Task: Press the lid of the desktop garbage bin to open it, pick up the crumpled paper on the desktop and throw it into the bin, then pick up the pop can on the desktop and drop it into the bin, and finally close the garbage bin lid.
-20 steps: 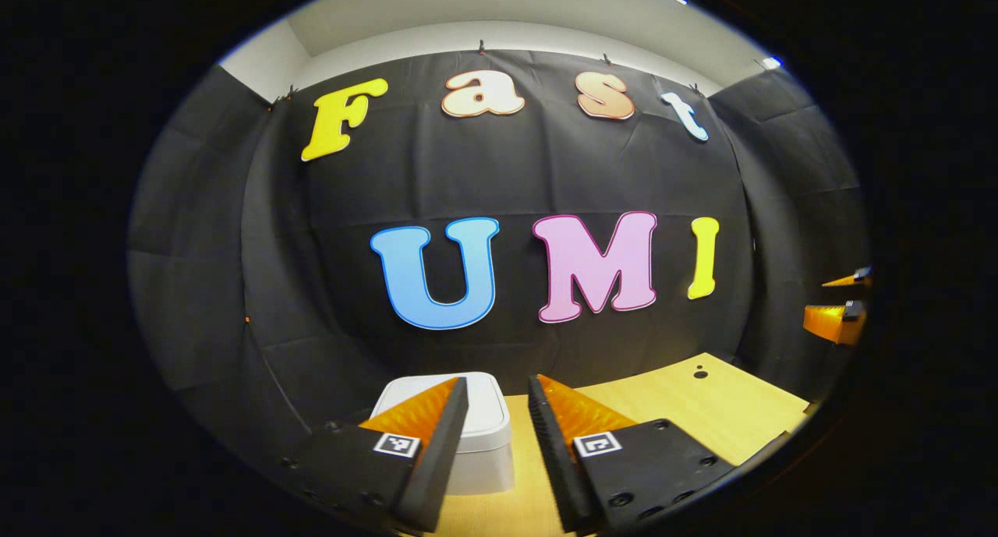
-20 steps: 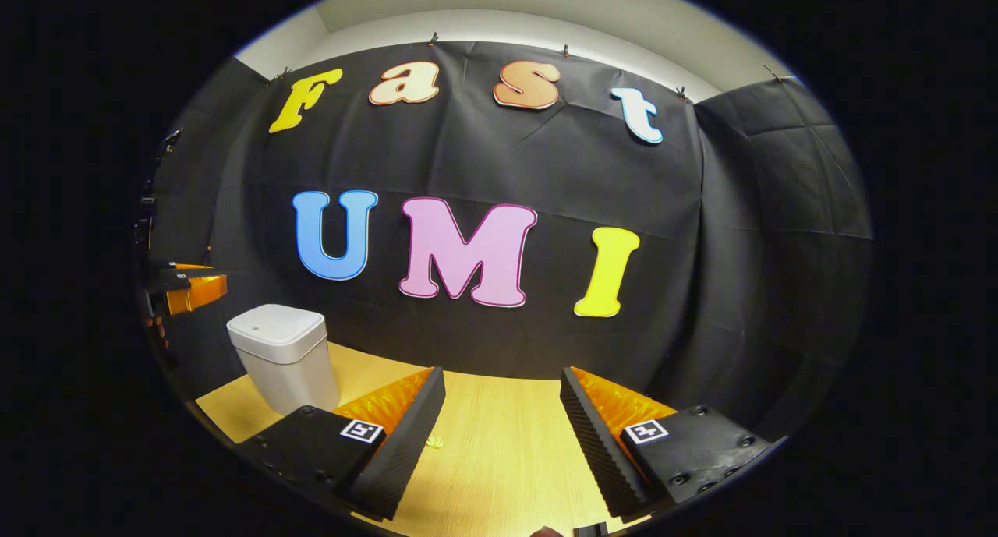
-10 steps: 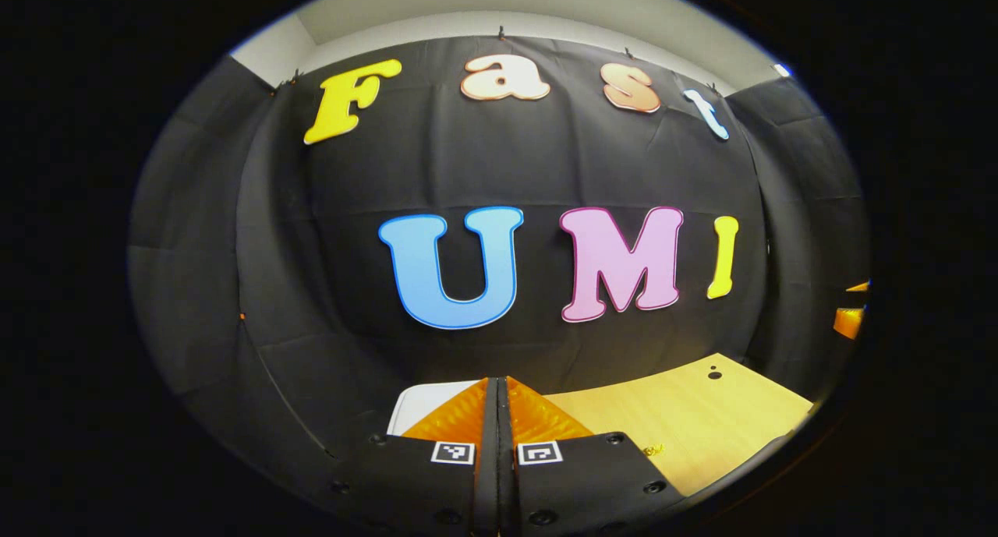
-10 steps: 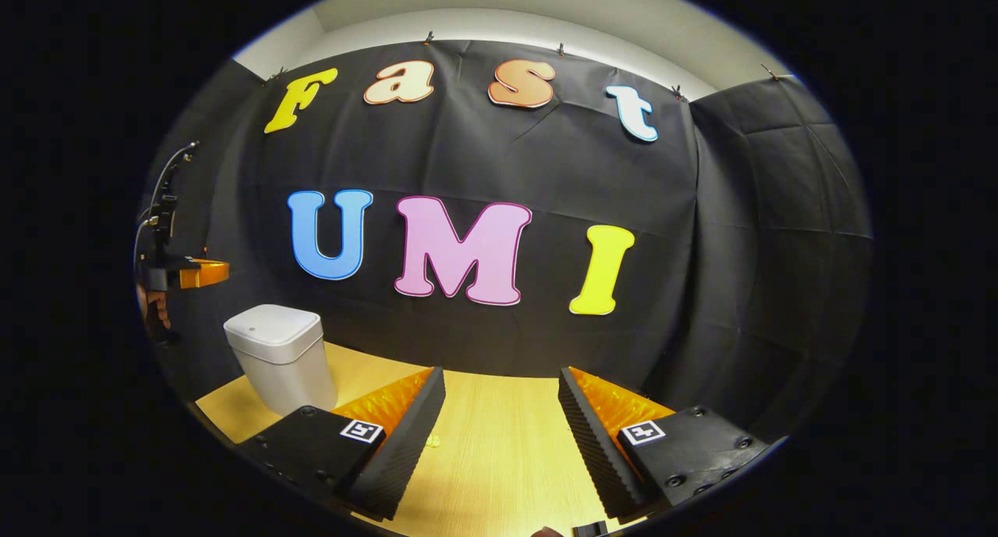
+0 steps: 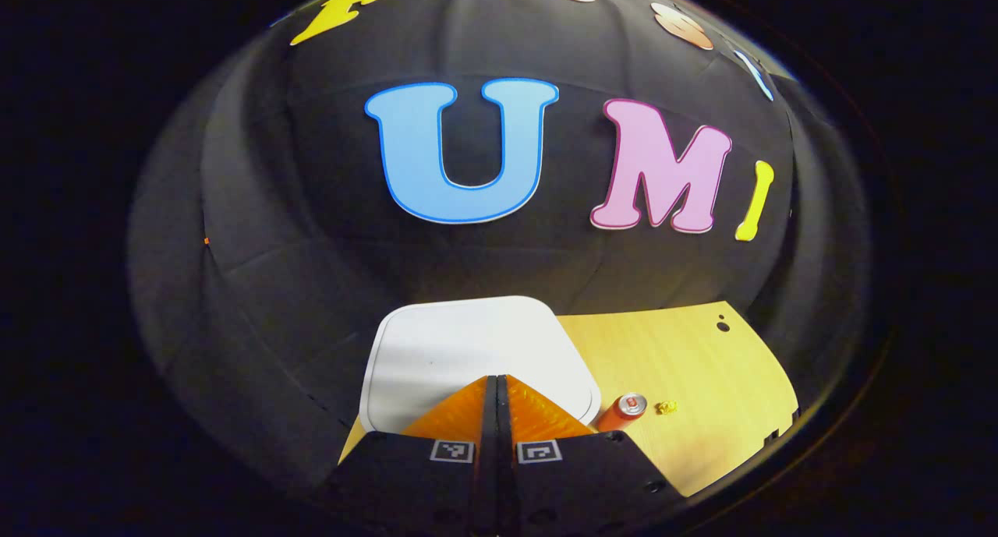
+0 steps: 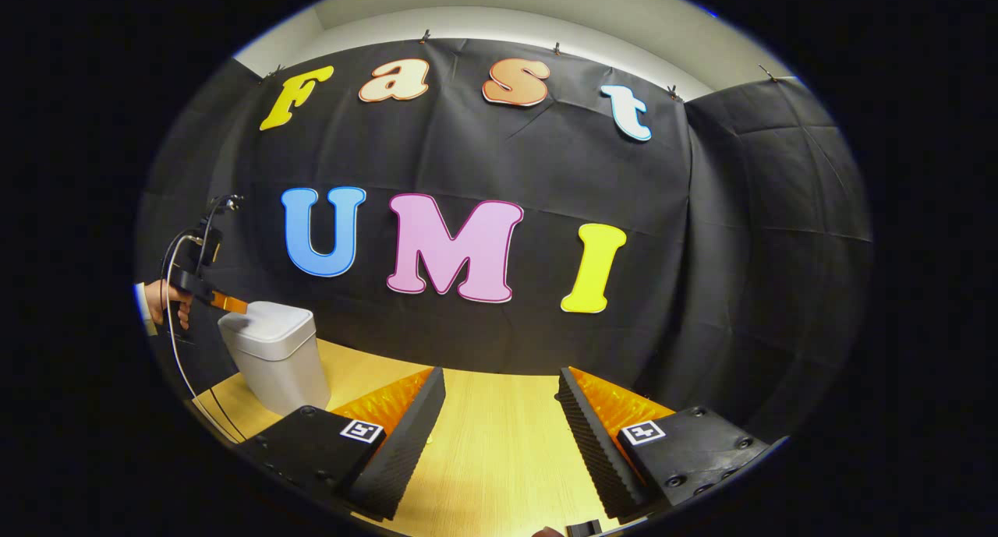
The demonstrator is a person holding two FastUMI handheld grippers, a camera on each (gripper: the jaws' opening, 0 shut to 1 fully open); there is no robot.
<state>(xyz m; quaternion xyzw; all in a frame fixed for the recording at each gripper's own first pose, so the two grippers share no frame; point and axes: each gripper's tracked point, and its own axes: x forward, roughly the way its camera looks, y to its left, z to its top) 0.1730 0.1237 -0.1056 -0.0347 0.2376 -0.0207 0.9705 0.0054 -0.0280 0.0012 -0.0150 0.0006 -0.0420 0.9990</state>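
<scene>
Wooden desktop (image 5: 686, 358) is seen under everything, the garbage bin (image 6: 273, 358) as landmark. Nearest, the left gripper (image 5: 497, 381) is clenched with nothing between its fingers, tips over the bin's closed lid (image 5: 468, 350). Just right of the bin, the pop can (image 5: 622, 411) lies, crumpled paper (image 5: 666, 406) beside it. Well right of the bin, the right gripper (image 6: 499, 400) is held released above the desktop.

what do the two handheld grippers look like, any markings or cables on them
Each gripper, left and right, has two wedge-shaped ridged fingers on black bolted mounts, each mount bearing a small square black-and-white marker. In the right gripper view, black cables loop off the left gripper, and the hand holding it shows a white cuff.
</scene>
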